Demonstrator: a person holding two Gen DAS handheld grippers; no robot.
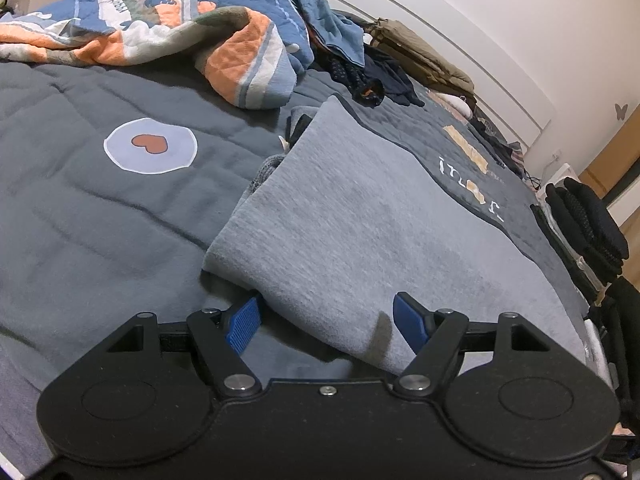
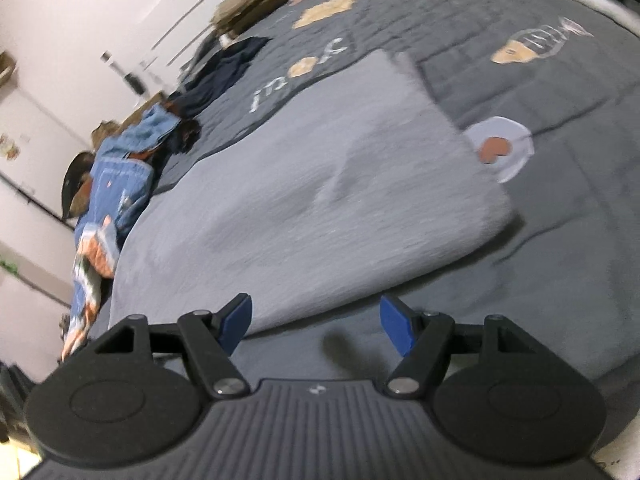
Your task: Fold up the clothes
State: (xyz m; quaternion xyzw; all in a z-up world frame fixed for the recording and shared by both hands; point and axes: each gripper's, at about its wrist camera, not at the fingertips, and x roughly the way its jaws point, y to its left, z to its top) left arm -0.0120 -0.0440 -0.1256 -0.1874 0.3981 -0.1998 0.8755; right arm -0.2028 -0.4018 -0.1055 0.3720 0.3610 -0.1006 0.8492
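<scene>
A light grey garment (image 1: pixel 360 216) lies folded flat on the dark grey bedspread (image 1: pixel 80 208). My left gripper (image 1: pixel 326 322) is open at its near edge, blue fingertips (image 1: pixel 245 322) spread, with the garment's corner lying between them but not pinched. In the right wrist view the same grey garment (image 2: pixel 320 196) stretches away over the bedspread (image 2: pixel 560 208), blurred by motion. My right gripper (image 2: pixel 316 320) is open at the garment's near edge, and its blue fingers (image 2: pixel 396 326) hold nothing.
A blue and orange quilt (image 1: pixel 192 28) is bunched at the bed's far left. Dark clothes (image 1: pixel 372 76) and an olive garment (image 1: pixel 420 52) are piled along the far side by the white wall. Black items (image 1: pixel 584 224) sit at the right edge. Denim (image 2: pixel 120 164) lies at the bed's side.
</scene>
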